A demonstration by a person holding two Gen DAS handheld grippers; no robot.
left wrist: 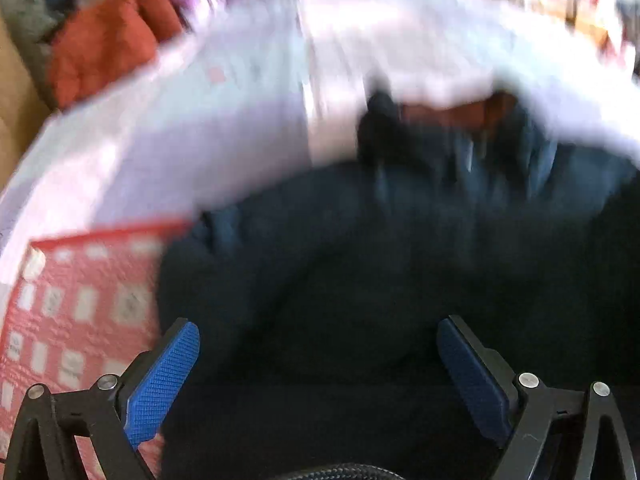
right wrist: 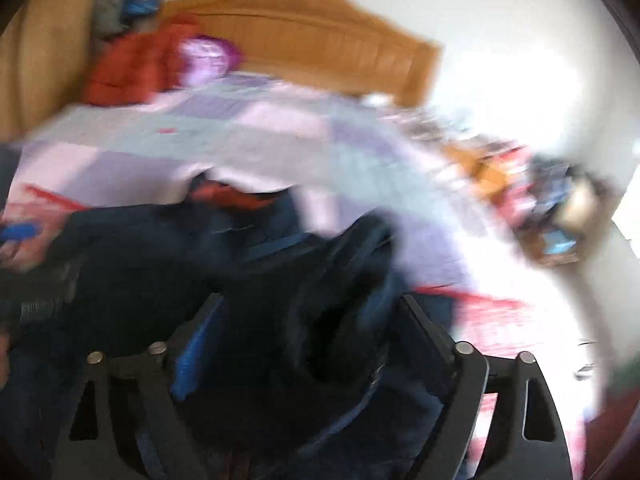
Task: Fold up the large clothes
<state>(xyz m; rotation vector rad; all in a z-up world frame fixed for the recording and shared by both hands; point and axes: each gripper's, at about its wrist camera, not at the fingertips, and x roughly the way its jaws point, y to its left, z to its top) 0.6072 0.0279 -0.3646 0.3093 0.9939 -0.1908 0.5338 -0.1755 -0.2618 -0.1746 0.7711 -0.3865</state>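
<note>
Both views are pretty motion-blurred, so fine detail is out. The left gripper [left wrist: 318, 344] is angled steeply down over a big dark navy padded jacket [left wrist: 360, 280] lying on a bed with a pale lilac and light blue patchwork cover [left wrist: 200, 128]. Its two blue textured pads [left wrist: 164, 380] stand wide apart, with only jacket fabric showing below the gap and nothing pinched.

The right gripper [right wrist: 308, 344] tilts down more gently, facing up the bed toward the orange-brown wooden headboard [right wrist: 320, 40]. Its jaws are spread wide too. A bulky fold of the navy jacket [right wrist: 160, 264] bunches up in the space between its fingers, but I can't tell through the blur whether the pads touch it; they don't look clamped on it. A reddish lining shows at the jacket's far edge in both views.

The jacket sits at the near end of the bed, partly over a red quilted blanket with pale squares [left wrist: 80, 300]. Up by the headboard there's a rust-orange puffy garment [right wrist: 132, 68] next to a shiny purple one [right wrist: 208, 56].
</note>
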